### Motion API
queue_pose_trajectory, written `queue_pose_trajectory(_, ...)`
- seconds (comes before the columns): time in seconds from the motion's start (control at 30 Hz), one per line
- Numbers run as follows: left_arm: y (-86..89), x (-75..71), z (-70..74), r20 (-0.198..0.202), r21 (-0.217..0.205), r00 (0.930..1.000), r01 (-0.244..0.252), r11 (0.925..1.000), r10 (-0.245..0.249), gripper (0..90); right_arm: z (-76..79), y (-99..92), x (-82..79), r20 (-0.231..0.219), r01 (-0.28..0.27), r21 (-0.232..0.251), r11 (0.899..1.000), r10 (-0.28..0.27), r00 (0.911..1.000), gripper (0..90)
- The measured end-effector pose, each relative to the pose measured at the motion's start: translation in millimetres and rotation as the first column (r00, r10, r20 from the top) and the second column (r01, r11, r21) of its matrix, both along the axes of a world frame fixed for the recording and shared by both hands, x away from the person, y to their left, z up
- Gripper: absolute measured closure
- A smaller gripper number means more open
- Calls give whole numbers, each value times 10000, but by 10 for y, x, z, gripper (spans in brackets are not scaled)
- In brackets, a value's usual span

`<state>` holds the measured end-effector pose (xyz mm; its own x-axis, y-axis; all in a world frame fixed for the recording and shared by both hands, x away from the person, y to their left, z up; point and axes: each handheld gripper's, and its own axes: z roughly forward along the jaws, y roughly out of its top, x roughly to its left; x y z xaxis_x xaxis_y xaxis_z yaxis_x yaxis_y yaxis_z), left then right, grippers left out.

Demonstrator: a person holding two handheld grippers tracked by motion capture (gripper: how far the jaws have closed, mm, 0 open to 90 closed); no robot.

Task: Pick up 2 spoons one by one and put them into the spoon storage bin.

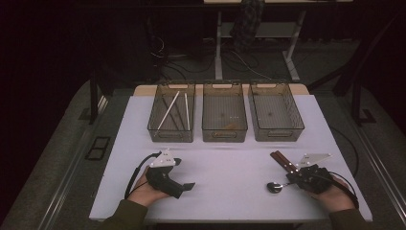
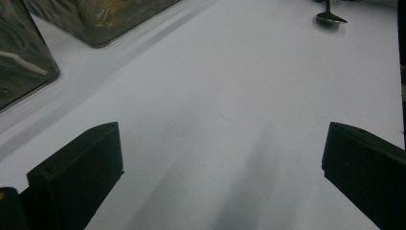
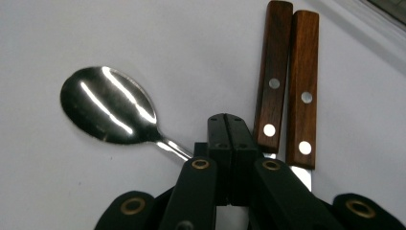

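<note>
Two wooden-handled knives (image 3: 287,81) lie side by side on the white table (image 1: 230,177), just right of the right gripper (image 3: 231,125), whose jaws are pressed together with nothing between them. Spoon (image 3: 109,106) rests bowl-up just left of those jaws. Left gripper (image 2: 220,158) hovers well apart, jaws wide, holding nothing.

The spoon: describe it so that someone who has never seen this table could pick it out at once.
Start at the white table and go to its near right part, beside the right gripper. The spoon lies there next to two wooden-handled knives. It is all shiny metal with a rounded bowl, while its neighbours have straight brown handles with pale rivets.
</note>
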<state>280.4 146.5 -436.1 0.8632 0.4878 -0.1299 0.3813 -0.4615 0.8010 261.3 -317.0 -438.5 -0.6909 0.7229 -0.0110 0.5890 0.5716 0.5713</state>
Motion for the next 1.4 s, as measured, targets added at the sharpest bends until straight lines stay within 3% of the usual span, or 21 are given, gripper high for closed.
queue_pose_trajectory(0.37,-15,-4,-2,-9,17,10000,55,10000,-55,0,11,-72,-96,9,-13,104,9999,13,10000,878)
queue_pose_trajectory(0.47,-10,-1,-1,1,5,10000,74,10000,-74,0,51,-76,-83,126,-88,852,9963,78,9999,779)
queue_pose_trajectory(0.57,-7,0,2,6,-17,9999,103,9999,-103,0,70,-64,-66,-22,-349,1776,9835,359,9994,655)
queue_pose_trajectory(0.7,-12,-4,3,11,-38,9999,134,9999,-134,0,56,-4,-50,-175,-712,2371,9689,776,9968,590)
queue_pose_trajectory(1.1,-24,-4,-7,-54,-2,9997,237,9997,-237,0,-24,166,-30,-154,-1515,2110,9657,1583,9873,534)
queue_pose_trajectory(1.4,-29,-5,-10,-83,17,9995,296,9996,-296,0,-72,225,-59,-56,-2016,1434,9689,2045,9789,531)
